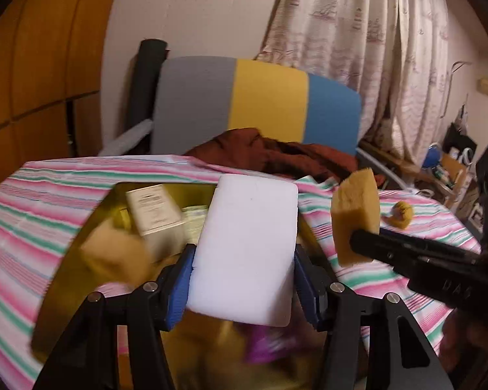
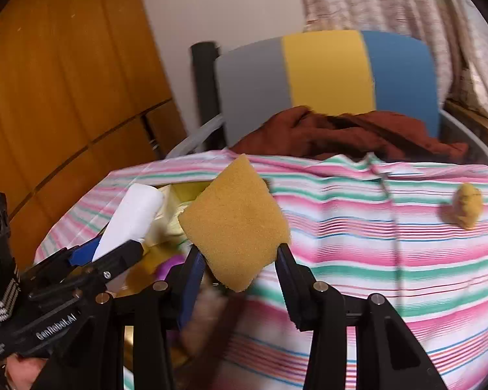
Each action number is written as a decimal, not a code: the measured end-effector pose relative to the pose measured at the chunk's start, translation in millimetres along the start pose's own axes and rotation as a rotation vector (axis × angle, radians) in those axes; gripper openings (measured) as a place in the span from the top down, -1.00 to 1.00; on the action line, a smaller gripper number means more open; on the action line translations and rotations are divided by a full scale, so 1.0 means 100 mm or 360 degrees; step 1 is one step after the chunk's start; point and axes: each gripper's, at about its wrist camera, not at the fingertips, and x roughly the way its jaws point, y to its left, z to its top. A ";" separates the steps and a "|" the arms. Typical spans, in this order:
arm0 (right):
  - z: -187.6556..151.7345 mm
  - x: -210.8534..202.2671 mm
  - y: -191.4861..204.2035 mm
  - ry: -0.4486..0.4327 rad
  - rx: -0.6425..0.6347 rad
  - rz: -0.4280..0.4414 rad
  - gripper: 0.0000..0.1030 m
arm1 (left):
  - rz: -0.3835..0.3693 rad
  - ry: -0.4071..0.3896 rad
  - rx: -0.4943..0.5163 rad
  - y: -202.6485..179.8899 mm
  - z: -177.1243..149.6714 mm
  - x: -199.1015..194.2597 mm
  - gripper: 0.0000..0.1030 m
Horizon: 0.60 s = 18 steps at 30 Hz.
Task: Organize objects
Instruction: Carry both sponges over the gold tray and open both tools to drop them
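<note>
A flat white foam block (image 1: 245,250) is clamped between the blue pads of my left gripper (image 1: 242,279), held above a yellow box (image 1: 68,273). The same white block (image 2: 131,216) and left gripper (image 2: 114,253) appear at the left of the right wrist view. My right gripper (image 2: 240,260) is shut on a yellow sponge (image 2: 236,224), lifted over the striped cloth (image 2: 374,260). From the left wrist view that sponge (image 1: 356,216) and the right gripper (image 1: 361,243) sit to the right. Inside the box lie a cream carton (image 1: 156,211), something purple (image 1: 266,341) and blurred items.
A small yellow toy (image 2: 467,206) lies on the cloth at the right, the same toy (image 1: 401,214) showing beyond the sponge. Behind the table stands a grey, yellow and blue chair back (image 1: 260,107) with brown cloth (image 1: 276,152) on it. Curtains and clutter fill the right.
</note>
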 end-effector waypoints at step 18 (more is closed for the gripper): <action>0.02 0.18 0.16 0.0098 -0.0026 -0.0189 -0.44 | 0.0110 0.0205 -0.0196 0.36 -0.29 0.07 -0.99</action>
